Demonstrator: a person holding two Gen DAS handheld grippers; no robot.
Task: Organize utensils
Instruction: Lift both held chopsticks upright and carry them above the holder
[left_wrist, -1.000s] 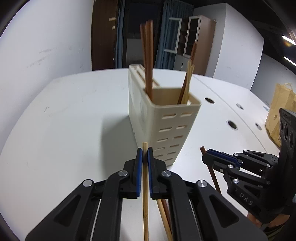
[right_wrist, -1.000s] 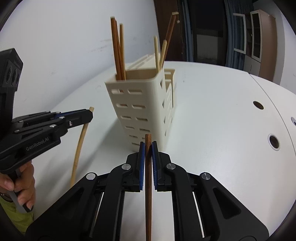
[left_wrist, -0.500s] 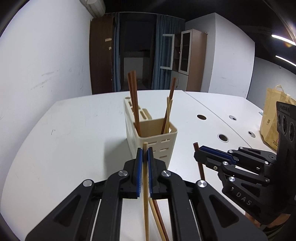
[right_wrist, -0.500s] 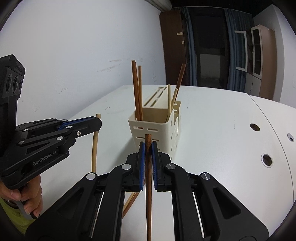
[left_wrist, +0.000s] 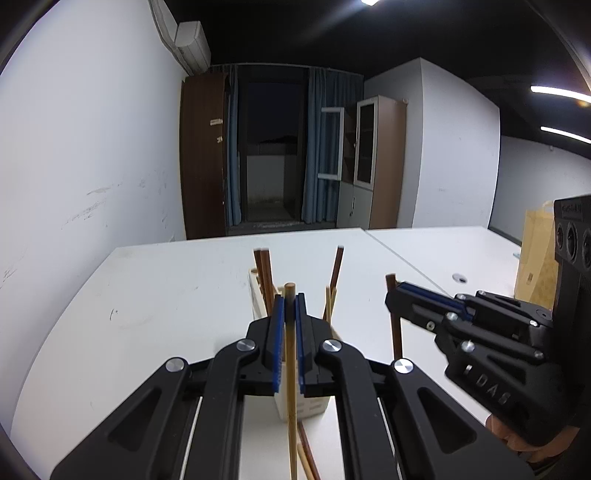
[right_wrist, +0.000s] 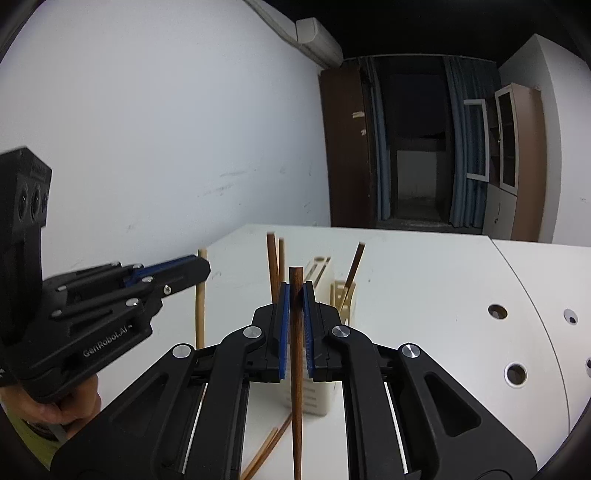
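Chopsticks mid-transfer: left gripper (left_wrist: 290, 325) clamps a pale chopstick (left_wrist: 291, 387), right gripper (right_wrist: 294, 325) a dark chopstick (right_wrist: 295, 369). Cream holder (right_wrist: 325, 284) stands at twelve o'clock; next, I judge, tips must enter its opening.

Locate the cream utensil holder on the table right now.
The cream utensil holder stands on the white table, centre of both wrist views, just behind both shut grippers' fingertips.

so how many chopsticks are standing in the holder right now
5 visible: two dark ones at the holder's left side, one dark and two pale at its right. The grippers may hide more.
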